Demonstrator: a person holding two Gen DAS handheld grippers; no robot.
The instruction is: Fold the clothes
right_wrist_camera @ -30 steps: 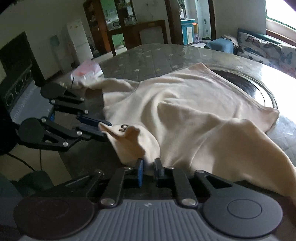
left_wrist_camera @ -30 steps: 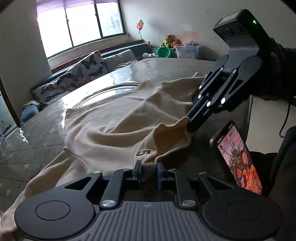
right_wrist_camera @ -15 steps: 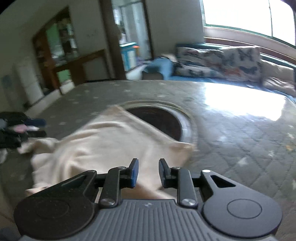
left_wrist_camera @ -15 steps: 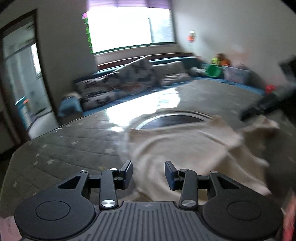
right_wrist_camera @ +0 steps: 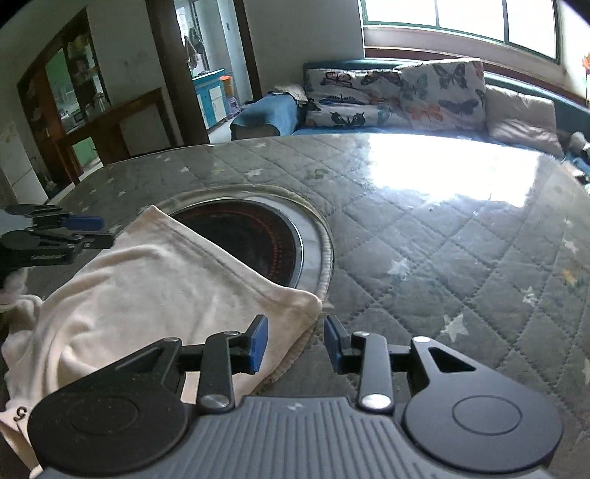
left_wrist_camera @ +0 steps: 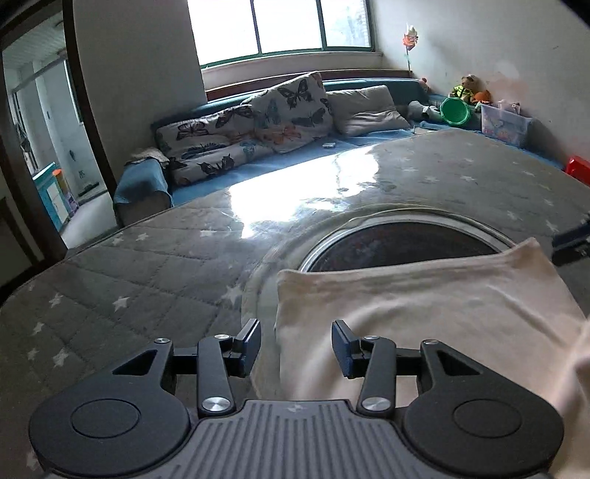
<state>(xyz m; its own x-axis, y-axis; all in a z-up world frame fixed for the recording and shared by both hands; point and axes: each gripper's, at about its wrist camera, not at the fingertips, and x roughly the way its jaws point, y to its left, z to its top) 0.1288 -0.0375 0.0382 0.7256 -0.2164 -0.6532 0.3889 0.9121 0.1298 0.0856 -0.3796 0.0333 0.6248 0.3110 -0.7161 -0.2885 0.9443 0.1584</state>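
- Cream cotton-looking garment (left_wrist_camera: 424,306) lay on the table (left_wrist_camera: 129,294), folded over so a straight hemmed edge ran along its far side; same garment (right_wrist_camera: 155,280) in the right view.
- Fabric was soft, lightly creased, a bit grubby along the hem; two far corners rounded, one at each gripper.
- Far edge overlapped the rim of the round dark inset (right_wrist_camera: 250,239) at table centre.
- Small dark "5" mark (right_wrist_camera: 20,413) showed on the near-left part of the cloth in the right view.
- Left gripper (left_wrist_camera: 295,344) had jaws spread apart, gripping nothing; the garment's left corner sat between and just ahead of the fingers.
- Right gripper (right_wrist_camera: 294,341) also had jaws parted, empty; the garment's right corner lay just beside its left finger (right_wrist_camera: 257,344).
- Left gripper was also seen from the side at the right view's left edge, over the cloth's other corner.
- Right gripper's tip poked in at the left view's right edge, blurred.
- Table cover was grey quilted fabric with pale stars, under a glossy clear sheet with strong window glare (right_wrist_camera: 442,169).
- Behind: blue sofa with butterfly-print cushions (left_wrist_camera: 258,121), plain beige cushion (left_wrist_camera: 365,110).
- Window (left_wrist_camera: 280,25) above the sofa, bright.
- Green basin (left_wrist_camera: 456,110), toys, clear storage box (left_wrist_camera: 503,123) in the corner.
- Dark wood cabinet (right_wrist_camera: 92,121) and doorway seen in the right view.
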